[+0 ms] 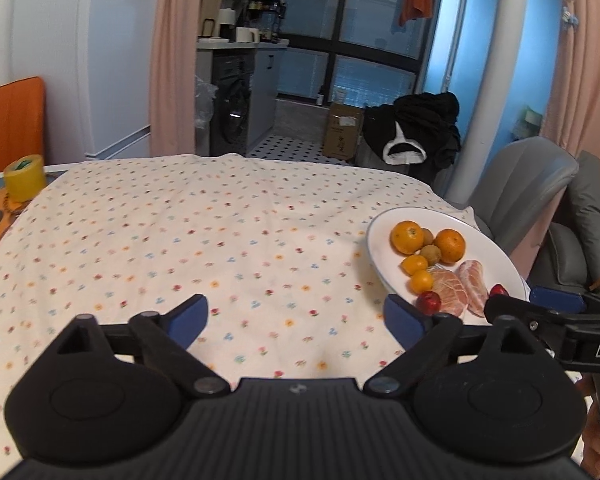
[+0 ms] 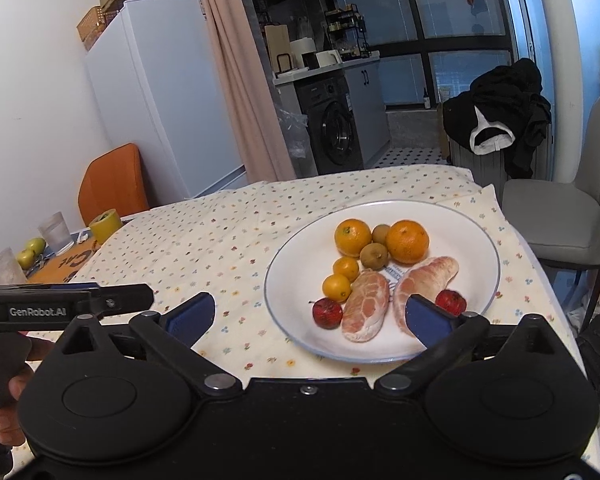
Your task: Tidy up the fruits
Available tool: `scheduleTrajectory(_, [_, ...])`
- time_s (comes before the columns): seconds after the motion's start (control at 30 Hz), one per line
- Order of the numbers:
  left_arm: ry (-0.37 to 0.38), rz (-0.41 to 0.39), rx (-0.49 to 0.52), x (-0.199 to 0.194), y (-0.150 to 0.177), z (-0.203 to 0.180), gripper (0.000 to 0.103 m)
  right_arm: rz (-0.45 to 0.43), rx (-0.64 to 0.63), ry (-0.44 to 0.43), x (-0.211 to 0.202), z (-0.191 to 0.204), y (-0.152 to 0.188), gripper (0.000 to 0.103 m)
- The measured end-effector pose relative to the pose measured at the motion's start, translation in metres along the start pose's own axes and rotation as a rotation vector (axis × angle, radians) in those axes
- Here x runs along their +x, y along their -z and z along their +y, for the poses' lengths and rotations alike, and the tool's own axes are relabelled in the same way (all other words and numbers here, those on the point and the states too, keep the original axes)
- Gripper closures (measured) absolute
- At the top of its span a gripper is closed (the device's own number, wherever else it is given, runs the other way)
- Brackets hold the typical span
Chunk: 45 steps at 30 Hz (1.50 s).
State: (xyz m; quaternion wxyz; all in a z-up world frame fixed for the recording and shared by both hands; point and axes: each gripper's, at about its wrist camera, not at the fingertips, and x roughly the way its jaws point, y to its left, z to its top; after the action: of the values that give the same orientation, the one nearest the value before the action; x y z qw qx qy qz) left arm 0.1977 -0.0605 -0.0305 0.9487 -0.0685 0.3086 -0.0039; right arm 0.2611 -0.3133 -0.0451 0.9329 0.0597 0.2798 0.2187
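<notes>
Fruit lying on round white blue-rimmed plate (image 2: 476, 240) atop floral tablecloth (image 2: 220, 240), right gripper (image 2: 306, 314) gaping wide and empty at plate's near rim, left gripper (image 1: 296, 312) hovering wide open, empty, left of plate.

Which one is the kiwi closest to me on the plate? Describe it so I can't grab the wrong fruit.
Start at the white plate on the floral tablecloth. In its far half two big oranges flank two small brown kiwis. Yours is the kiwi sitting nearer, between the oranges and just behind the peeled pomelo pieces; its fuzzy brown skin sets it apart.
</notes>
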Motion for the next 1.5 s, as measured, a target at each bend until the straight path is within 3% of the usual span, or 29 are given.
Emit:
scheduleTrajectory(0.57, [-0.048, -0.036, -0.007, -0.050, 0.012, 0.022, 0.003, 0.017, -0.005, 0.005, -0.018, 0.017, 0.008, 0.000])
scheduleTrajectory(1.17, [-0.096, -0.029, -0.032, -0.109, 0.027, 0.049, 0.003, 0.019, 0.007, 0.104, -0.055, 0.042, 0.019, 0.000])
scheduleTrajectory(1.5, [-0.145, -0.075, -0.054, -0.155, 0.034, 0.069, 0.002, 0.021, -0.030, 0.126, -0.077, 0.058, 0.019, 0.000])
